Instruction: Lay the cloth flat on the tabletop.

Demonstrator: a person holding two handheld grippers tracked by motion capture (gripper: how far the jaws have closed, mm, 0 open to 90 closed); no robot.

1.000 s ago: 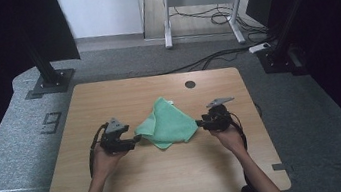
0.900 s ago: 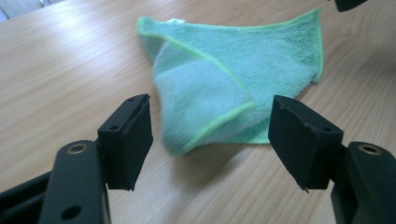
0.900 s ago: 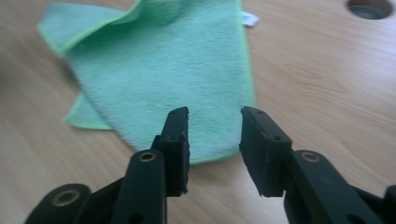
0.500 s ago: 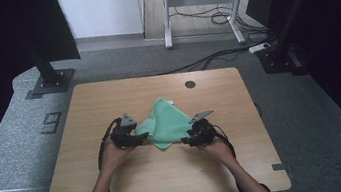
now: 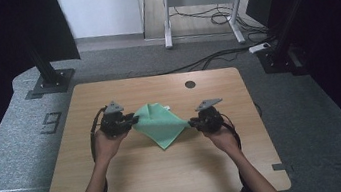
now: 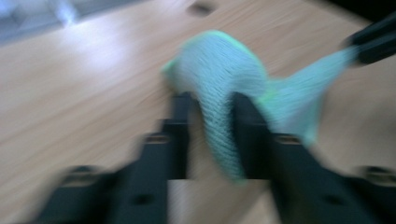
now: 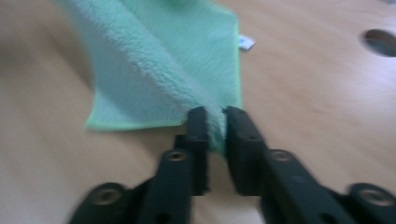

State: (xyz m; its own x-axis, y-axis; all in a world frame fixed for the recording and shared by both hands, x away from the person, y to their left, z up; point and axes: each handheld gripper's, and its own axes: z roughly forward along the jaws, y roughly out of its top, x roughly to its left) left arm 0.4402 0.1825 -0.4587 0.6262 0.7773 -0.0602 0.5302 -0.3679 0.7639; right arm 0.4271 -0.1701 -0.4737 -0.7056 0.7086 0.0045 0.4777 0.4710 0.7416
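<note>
Green fleecy microfibre cloth (image 5: 161, 125) is stretched between both claws above the light wooden table (image 5: 170, 177). One bunched corner is clamped by the left gripper (image 6: 211, 109), whose jaws have just been closing; the opposite corner is pinched by the right gripper (image 7: 215, 122), likewise just closing.

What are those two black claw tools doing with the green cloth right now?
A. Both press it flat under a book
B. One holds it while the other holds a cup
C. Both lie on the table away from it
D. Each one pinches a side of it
D: the left gripper and the right gripper each have a fold of the green cloth pinched between their jaws, which have just been closing.
</note>
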